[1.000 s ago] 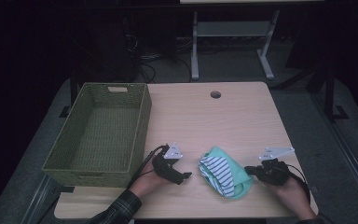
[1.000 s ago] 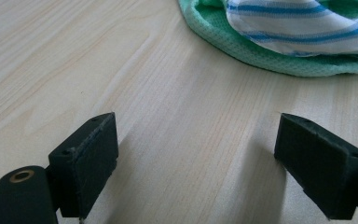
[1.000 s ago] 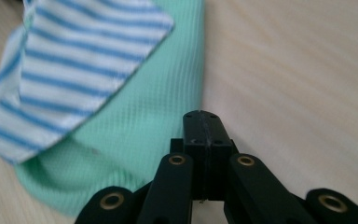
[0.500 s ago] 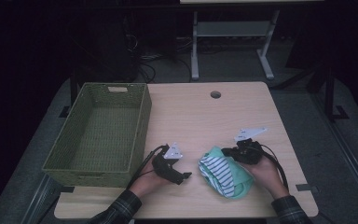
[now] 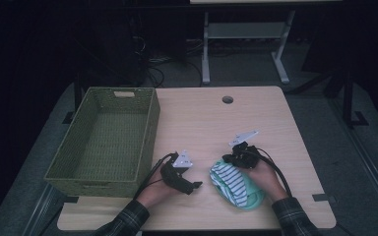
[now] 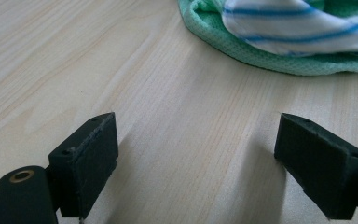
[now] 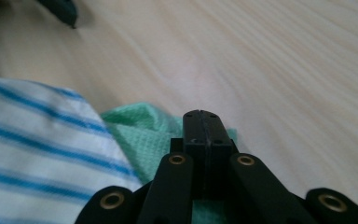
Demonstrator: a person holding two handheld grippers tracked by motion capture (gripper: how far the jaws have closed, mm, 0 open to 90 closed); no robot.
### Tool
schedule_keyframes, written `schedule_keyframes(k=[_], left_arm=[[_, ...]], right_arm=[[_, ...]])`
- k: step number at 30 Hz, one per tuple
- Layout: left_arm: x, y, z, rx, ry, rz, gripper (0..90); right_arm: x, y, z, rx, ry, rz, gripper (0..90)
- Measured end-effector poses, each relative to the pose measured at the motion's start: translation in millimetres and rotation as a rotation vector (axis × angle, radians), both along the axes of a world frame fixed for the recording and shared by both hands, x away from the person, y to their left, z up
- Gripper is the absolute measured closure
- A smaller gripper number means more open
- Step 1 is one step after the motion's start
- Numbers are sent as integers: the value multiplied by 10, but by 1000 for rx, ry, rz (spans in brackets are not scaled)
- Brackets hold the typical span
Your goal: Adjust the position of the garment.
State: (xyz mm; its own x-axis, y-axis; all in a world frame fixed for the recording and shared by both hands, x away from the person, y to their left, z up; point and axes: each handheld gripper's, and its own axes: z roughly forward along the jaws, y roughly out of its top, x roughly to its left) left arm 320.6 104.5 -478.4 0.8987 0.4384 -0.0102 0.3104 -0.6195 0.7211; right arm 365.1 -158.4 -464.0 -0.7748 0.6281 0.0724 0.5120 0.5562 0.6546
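Both grippers out; right gripper (image 5: pixel 230 158) shifted left onto cloths (image 5: pixel 236 184).

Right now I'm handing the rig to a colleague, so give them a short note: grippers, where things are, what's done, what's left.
Left gripper: open, low over the table, jaws wide, nothing between them, pointed toward the cloths.
Right gripper: shut, empty, its tip over the green cloth at the pile's far edge.
Striped cloth lies on the green one, near the front edge.
Basket: at left, empty.
Done: nothing moved yet.
Left: probably grasp the cloths and put them in the basket.
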Motion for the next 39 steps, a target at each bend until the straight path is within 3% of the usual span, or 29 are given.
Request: schedule_keyframes(k=[13,20,24,27,30,32,39], left_arm=[[1,0,1,1,-1,0,126],[1,0,1,1,-1,-1,126],[6,-2,1,2,-1,-5,125],[9,-9,14,17,4,-5,125],[15,-19,24,29,6,-4,126],[21,-25,29,32,11,-2,129],[45,-59,74,71,27,-9,135]], right_arm=[[232,-319,-41,23,-32,-194,900],[215,-446,-13,52,-34,-217,900],[165,-523,56,71,-69,-209,887],[110,-604,110,93,-68,-217,835],[40,-690,158,111,-68,-241,723],[-21,-779,172,107,-101,-263,626],[-192,-1037,131,96,-111,-327,404]])
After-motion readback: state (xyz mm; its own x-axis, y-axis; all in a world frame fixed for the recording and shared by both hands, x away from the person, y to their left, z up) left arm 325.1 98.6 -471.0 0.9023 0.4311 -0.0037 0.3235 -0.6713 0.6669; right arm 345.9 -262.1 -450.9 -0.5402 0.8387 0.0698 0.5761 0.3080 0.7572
